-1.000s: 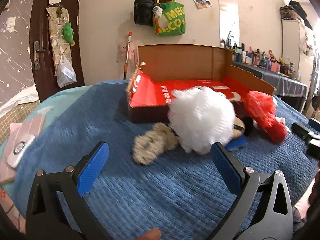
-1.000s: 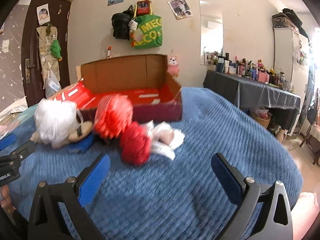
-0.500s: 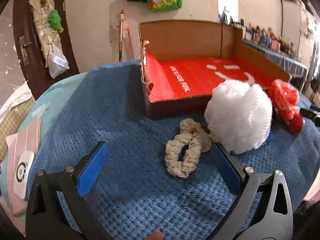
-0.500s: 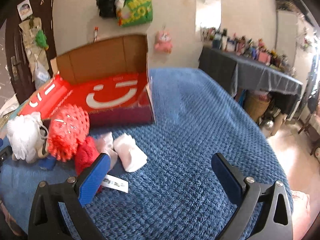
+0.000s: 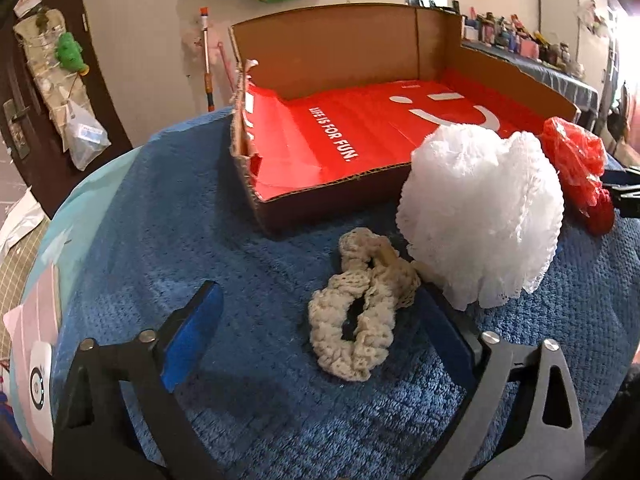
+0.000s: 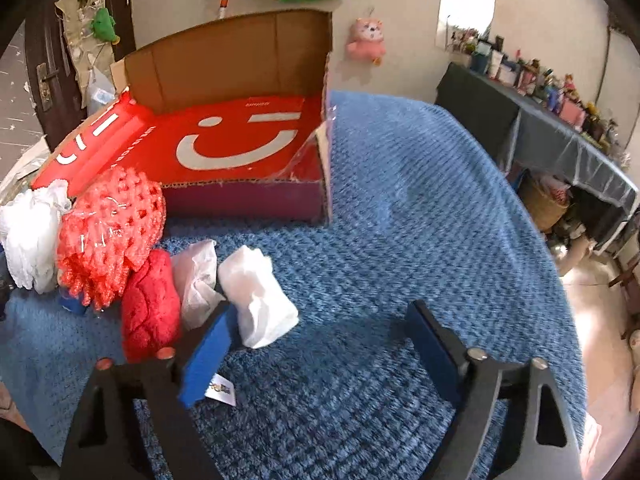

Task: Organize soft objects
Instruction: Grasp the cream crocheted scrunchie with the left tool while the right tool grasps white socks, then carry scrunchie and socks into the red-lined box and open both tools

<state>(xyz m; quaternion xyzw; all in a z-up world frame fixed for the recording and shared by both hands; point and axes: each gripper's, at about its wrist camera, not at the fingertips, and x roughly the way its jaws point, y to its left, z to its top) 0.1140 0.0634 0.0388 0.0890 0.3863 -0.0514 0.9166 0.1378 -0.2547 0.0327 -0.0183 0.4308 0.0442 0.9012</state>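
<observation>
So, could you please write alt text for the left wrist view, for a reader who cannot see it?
An open left gripper hovers over a beige crocheted scrunchie on a blue blanket. A white mesh pouf sits beside it, in front of an open cardboard box with a red lining.

Both tongs have closed in: left (image 5: pixel 320 336) on scrunchie (image 5: pixel 357 309), right (image 6: pixel 320 344) on white pouch (image 6: pixel 258 298).

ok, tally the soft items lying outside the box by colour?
White: 3 — mesh puff, two small bundles
Red: 2 — net puff, knitted piece
Beige: 1 — scrunchie
Total: 6, none in the box yet.
</observation>
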